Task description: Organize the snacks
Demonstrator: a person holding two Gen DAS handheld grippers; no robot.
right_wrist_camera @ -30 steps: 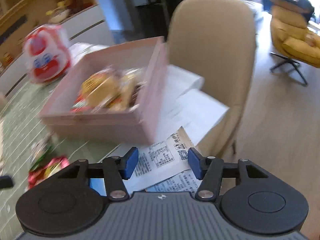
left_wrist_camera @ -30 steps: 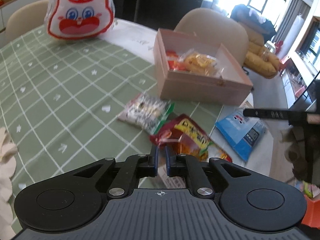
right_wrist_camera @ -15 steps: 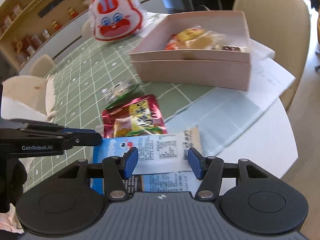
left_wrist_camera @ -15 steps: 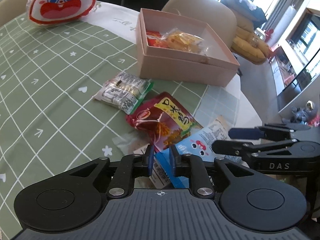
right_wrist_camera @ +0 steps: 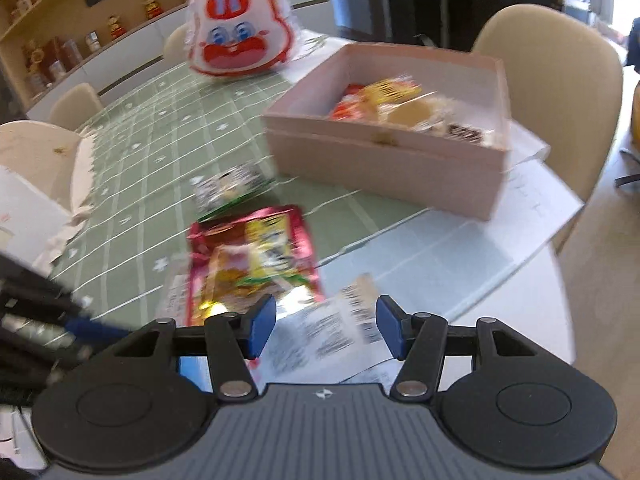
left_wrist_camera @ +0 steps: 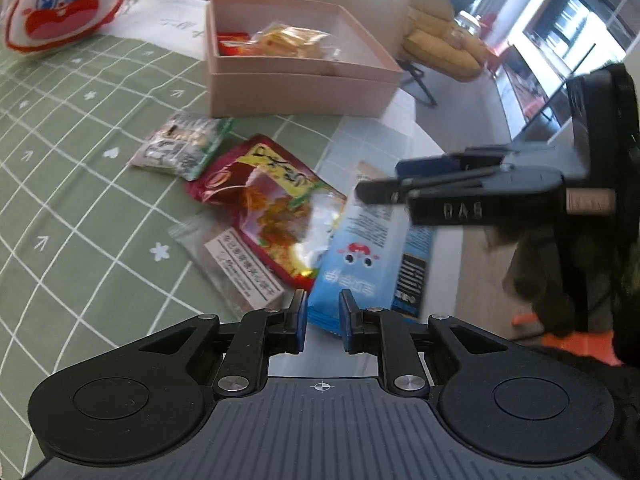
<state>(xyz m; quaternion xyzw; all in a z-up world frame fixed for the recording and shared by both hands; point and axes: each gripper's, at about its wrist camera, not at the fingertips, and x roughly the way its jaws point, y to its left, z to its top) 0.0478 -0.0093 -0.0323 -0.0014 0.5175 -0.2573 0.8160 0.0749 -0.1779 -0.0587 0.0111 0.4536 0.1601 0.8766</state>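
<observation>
A blue snack packet (left_wrist_camera: 372, 264) lies near the table's front right edge. Its near end shows in the narrow gap of my left gripper (left_wrist_camera: 322, 320); the pads do not visibly press it. My right gripper (right_wrist_camera: 326, 326) stands open over the packet's white printed end (right_wrist_camera: 332, 332), and it also hovers over the packet's far end in the left wrist view (left_wrist_camera: 380, 182). A red packet (left_wrist_camera: 264, 196) overlaps the blue one. Beside it lie a clear packet with a white label (left_wrist_camera: 240, 268) and a green-and-white packet (left_wrist_camera: 180, 148). Behind them, the pink box (left_wrist_camera: 304, 92) holds several snacks.
A large rabbit-face bag (left_wrist_camera: 60, 4) stands at the back of the green checked tablecloth (left_wrist_camera: 80, 184). White paper (right_wrist_camera: 532, 200) lies under the box. A beige chair (right_wrist_camera: 548, 80) stands behind the box. The round table's edge (right_wrist_camera: 560, 280) runs close on the right.
My left gripper went from shut to slightly apart and shifted right, from the red packet to the blue one. My right gripper swung from the chair side over the blue packet's far end.
</observation>
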